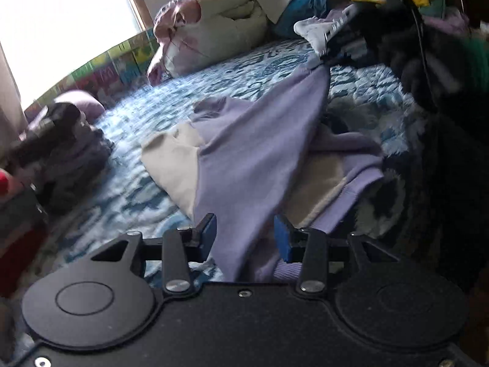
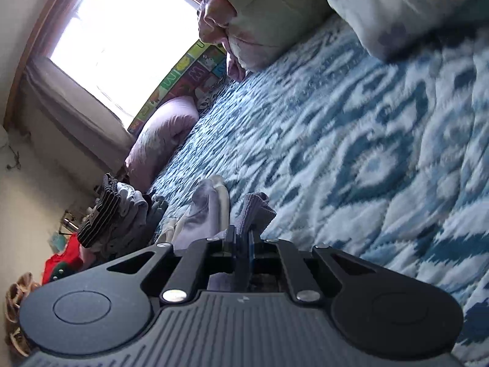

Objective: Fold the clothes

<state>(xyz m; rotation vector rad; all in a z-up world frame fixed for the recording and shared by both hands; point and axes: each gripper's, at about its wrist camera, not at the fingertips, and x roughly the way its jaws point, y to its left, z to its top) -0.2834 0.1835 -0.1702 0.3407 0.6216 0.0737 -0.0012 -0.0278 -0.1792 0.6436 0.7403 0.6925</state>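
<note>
A lavender sweatshirt (image 1: 253,153) with cream panels is stretched across the blue-and-white patterned bedspread (image 1: 137,183). In the left wrist view my left gripper (image 1: 247,232) has bunched lavender cloth and a ribbed hem filling the space between its blue pads, and it grips that end. From there the cloth runs taut up to my right gripper (image 1: 328,47), which pinches the far corner. In the right wrist view my right gripper (image 2: 243,235) is shut on a ribbed lavender edge (image 2: 255,206), and the rest of the sweatshirt (image 2: 204,211) hangs down to the left.
A stack of folded dark and grey clothes (image 1: 70,140) (image 2: 116,217) sits at the bed's left edge. Pillows and a pink-and-cream bundle (image 1: 195,36) lie near the bright window (image 2: 122,30). A person's dark sleeve (image 1: 443,128) fills the right side. A red garment (image 2: 61,263) lies off the bed.
</note>
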